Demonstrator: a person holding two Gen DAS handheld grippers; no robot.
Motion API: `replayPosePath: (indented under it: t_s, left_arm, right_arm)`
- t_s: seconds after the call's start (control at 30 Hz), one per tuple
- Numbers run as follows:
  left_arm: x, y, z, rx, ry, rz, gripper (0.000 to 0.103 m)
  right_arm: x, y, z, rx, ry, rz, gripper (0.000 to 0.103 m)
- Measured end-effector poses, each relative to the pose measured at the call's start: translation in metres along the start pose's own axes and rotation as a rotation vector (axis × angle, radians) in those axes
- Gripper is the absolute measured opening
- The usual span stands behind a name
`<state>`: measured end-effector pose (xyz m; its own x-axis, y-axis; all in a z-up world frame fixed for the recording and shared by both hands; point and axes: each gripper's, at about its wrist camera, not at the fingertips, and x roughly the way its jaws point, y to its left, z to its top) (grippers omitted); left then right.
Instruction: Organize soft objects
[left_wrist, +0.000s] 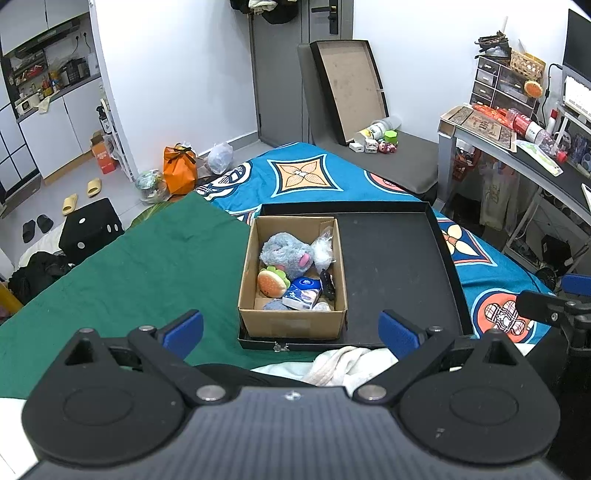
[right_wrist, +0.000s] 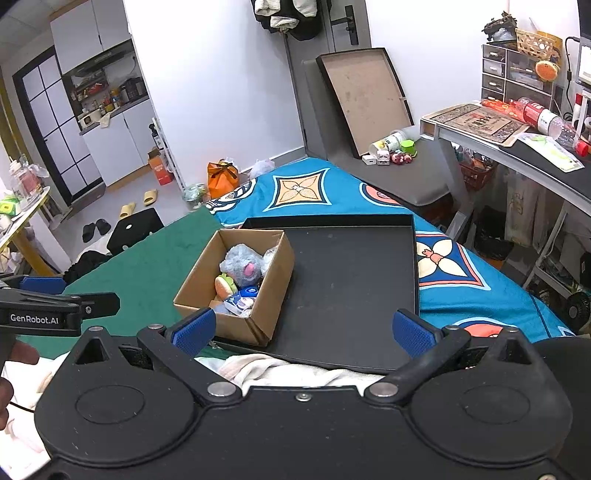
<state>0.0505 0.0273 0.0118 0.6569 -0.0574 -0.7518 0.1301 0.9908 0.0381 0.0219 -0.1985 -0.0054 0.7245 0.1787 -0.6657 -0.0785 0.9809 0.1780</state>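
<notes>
Both tools, left tool (left_wrist: 291, 328) and right tool (right_wrist: 303, 328), spread wide, holding nothing. Grey plush (left_wrist: 286, 254) in cardboard box (left_wrist: 291, 321) on black tray (left_wrist: 399, 266). Looks light, squishy; pinch mid-body probably.

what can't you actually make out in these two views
- Bottom of the cardboard box: in the left wrist view the grey plush, burger plush and tissue pack cover whatever lies beneath.
- The same box in the right wrist view: its near wall hides the lower contents.
- White cloth: both gripper bodies cut it off.
- Small dark item by the box's right wall: too small to identify.
</notes>
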Motion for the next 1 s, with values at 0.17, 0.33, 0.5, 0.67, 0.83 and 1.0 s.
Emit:
replayPosePath:
  t_s: [0.17, 0.33, 0.5, 0.67, 0.83, 1.0]
  left_arm:
    - [0.000, 0.001, 0.000, 0.001, 0.001, 0.002, 0.100]
    - [0.000, 0.001, 0.000, 0.000, 0.003, 0.003, 0.100]
    - [0.001, 0.000, -0.001, 0.000, 0.004, 0.004, 0.100]
    - [0.004, -0.001, -0.002, 0.005, 0.007, 0.003, 0.100]
    - [0.005, -0.005, -0.003, 0.021, -0.019, 0.013, 0.100]
    - [0.012, -0.008, 0.002, 0.028, -0.023, 0.008, 0.100]
  right_arm:
    - [0.001, -0.001, -0.001, 0.000, 0.001, -0.003, 0.103]
    - [0.001, -0.001, -0.001, -0.001, 0.002, -0.004, 0.103]
    - [0.002, -0.002, -0.001, 0.004, 0.005, -0.007, 0.103]
    - [0.004, -0.005, -0.001, 0.008, 0.012, -0.005, 0.103]
    - [0.007, -0.006, -0.001, 0.011, 0.015, -0.009, 0.103]
    - [0.012, -0.009, 0.000, 0.018, 0.021, -0.020, 0.103]
